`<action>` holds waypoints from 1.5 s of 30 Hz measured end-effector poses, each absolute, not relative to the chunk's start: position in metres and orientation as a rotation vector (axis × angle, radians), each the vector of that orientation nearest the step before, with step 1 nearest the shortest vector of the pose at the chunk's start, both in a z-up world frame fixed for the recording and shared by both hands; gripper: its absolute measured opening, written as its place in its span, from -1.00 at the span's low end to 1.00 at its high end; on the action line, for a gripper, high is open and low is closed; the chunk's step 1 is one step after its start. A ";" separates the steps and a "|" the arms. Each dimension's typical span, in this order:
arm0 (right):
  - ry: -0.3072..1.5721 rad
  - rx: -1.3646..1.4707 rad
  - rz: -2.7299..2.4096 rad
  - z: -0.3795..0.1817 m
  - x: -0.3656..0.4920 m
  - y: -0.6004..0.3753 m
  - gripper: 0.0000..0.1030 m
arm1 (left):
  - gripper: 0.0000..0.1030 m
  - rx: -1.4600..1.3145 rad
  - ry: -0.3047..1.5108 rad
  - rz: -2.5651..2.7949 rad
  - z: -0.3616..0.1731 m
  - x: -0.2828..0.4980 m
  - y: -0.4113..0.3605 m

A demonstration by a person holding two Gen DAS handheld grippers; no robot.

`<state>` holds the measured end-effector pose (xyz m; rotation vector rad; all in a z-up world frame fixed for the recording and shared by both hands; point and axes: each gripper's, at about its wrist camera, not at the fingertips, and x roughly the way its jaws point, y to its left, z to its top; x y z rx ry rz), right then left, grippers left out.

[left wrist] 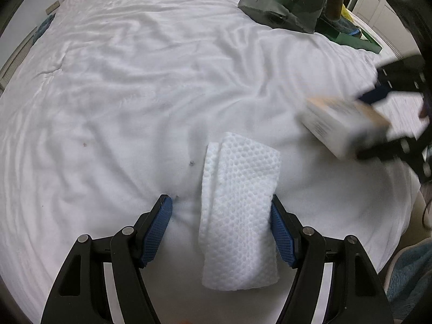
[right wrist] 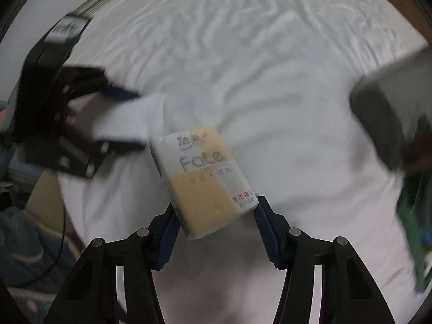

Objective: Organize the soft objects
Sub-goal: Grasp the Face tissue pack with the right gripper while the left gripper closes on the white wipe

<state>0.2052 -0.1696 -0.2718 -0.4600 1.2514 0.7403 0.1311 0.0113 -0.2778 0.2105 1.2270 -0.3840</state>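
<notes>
Left gripper [left wrist: 220,229], lower centre of left view: jaws apart, folded white textured cloth [left wrist: 239,213] between them, touching right pad only, lying on white bedsheet [left wrist: 121,94]. Right gripper [right wrist: 216,232], lower centre of right view: jaws clamped on tissue pack [right wrist: 202,181]. Far, upper right: grey-green box [left wrist: 283,2], blurred.

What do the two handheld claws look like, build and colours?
Both match. The left claw and right claw have black, angular linkage arms with cut-out slots and round silver pivot pins. Each finger carries a blue pad with a cross-hatched grip texture. The left claw's body shows a white label, too blurred to read. No sleeves or hands are in view.
</notes>
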 end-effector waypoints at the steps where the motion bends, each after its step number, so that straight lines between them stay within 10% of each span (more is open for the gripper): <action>1: 1.261 -0.446 0.746 -0.274 0.203 -0.174 0.11 | 0.27 0.213 1.228 -0.382 -0.278 0.132 0.010; 15: 1.101 -0.752 0.797 -0.247 0.163 -0.150 0.64 | 0.27 0.240 1.239 -0.364 -0.282 0.138 -0.010; 20: 1.104 -0.839 0.867 -0.258 0.178 -0.123 0.60 | 0.27 0.243 1.240 -0.357 -0.282 0.139 -0.007; 25: 1.151 -0.806 0.880 -0.276 0.185 -0.113 0.14 | 0.27 0.241 1.237 -0.351 -0.284 0.141 -0.009; 45: 1.190 -0.173 0.379 -0.296 0.184 -0.151 0.10 | 0.27 0.211 1.202 -0.324 -0.285 0.136 -0.008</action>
